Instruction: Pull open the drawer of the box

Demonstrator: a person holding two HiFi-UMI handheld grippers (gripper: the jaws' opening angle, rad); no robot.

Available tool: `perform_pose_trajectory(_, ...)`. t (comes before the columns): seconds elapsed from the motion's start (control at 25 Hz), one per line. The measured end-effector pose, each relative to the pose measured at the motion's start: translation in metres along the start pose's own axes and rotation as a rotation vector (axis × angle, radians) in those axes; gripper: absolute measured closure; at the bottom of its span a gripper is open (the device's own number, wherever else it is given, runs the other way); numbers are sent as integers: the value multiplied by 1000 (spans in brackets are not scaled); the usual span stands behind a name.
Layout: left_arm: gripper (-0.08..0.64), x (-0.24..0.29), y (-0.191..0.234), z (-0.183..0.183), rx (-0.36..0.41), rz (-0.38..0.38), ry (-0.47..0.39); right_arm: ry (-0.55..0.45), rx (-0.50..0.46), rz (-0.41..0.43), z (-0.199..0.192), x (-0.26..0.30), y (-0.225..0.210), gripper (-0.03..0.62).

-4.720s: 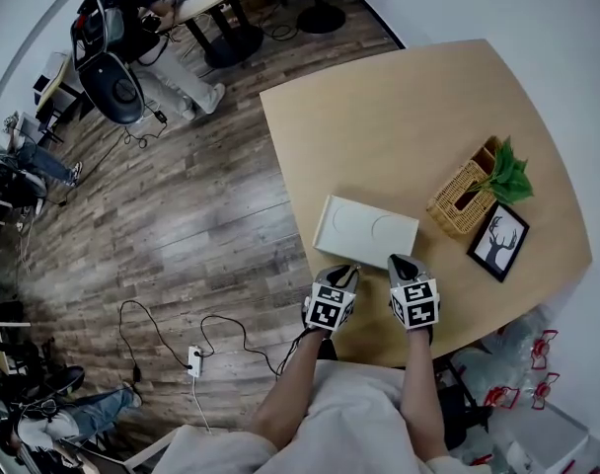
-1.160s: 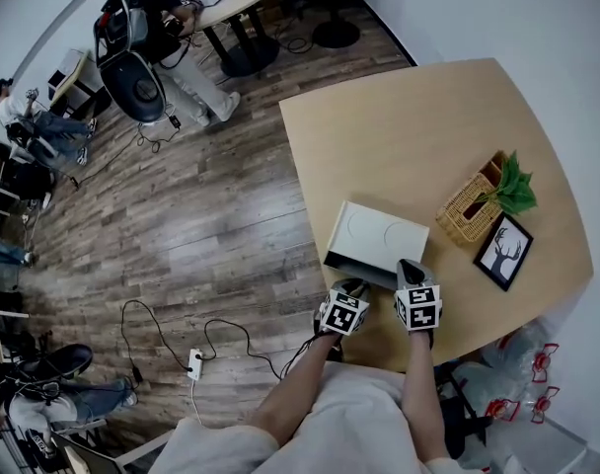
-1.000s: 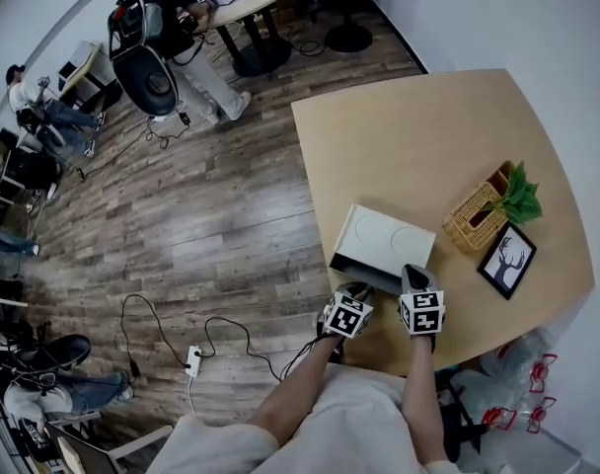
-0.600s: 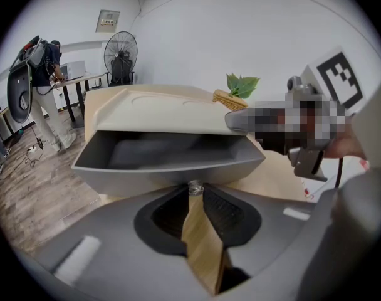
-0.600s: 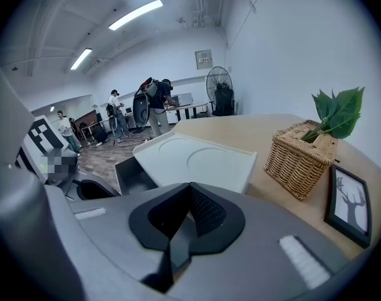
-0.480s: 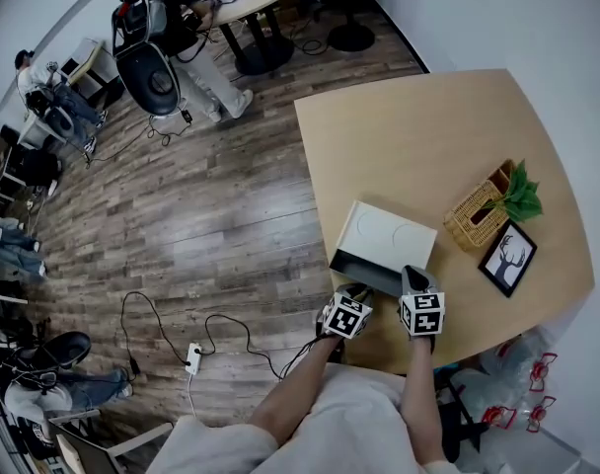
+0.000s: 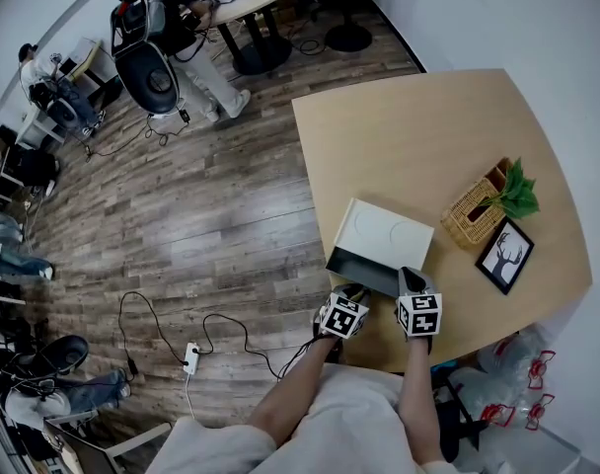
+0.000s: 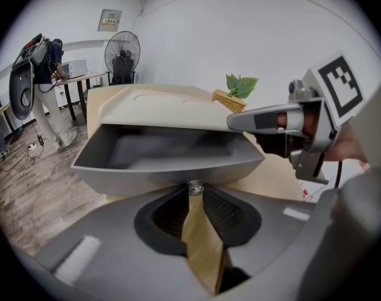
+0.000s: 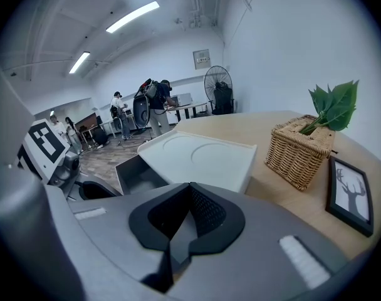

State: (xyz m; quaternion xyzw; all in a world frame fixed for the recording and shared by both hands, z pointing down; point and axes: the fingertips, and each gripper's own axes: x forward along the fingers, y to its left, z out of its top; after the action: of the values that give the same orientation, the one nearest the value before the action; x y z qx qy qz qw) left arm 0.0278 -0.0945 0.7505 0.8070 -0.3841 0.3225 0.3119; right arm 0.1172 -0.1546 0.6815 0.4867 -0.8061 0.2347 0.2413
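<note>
A flat white box (image 7: 387,233) lies near the table's front edge, with its grey drawer (image 7: 362,271) slid out toward me. In the left gripper view the drawer (image 8: 165,162) shows empty and open. My left gripper (image 8: 195,190) is shut on the small metal knob (image 8: 195,186) on the drawer's front. In the head view the left gripper (image 7: 351,292) sits just in front of the drawer. My right gripper (image 7: 409,278) is at the box's near right corner. Its jaws (image 9: 190,188) are shut with nothing between them, and the box top (image 9: 200,157) lies just ahead.
The light wooden table (image 7: 418,136) carries a wicker basket (image 7: 473,213) with a green plant (image 7: 515,193), and a framed deer picture (image 7: 503,255) beside it. Wood floor with a cable and power strip (image 7: 191,355) lies to the left. People sit at a far desk.
The drawer was closed 4.7 s ago and now stands pulled out of the box. My left gripper has drawn back toward me with the knob; the right gripper stays by the box's corner.
</note>
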Motion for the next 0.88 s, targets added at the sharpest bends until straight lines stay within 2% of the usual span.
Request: perform_pose_trajectory(0.88, 431, -20, -16, -25, -23, -14, 20, -14, 20, 0, -17, -23, 19, 595)
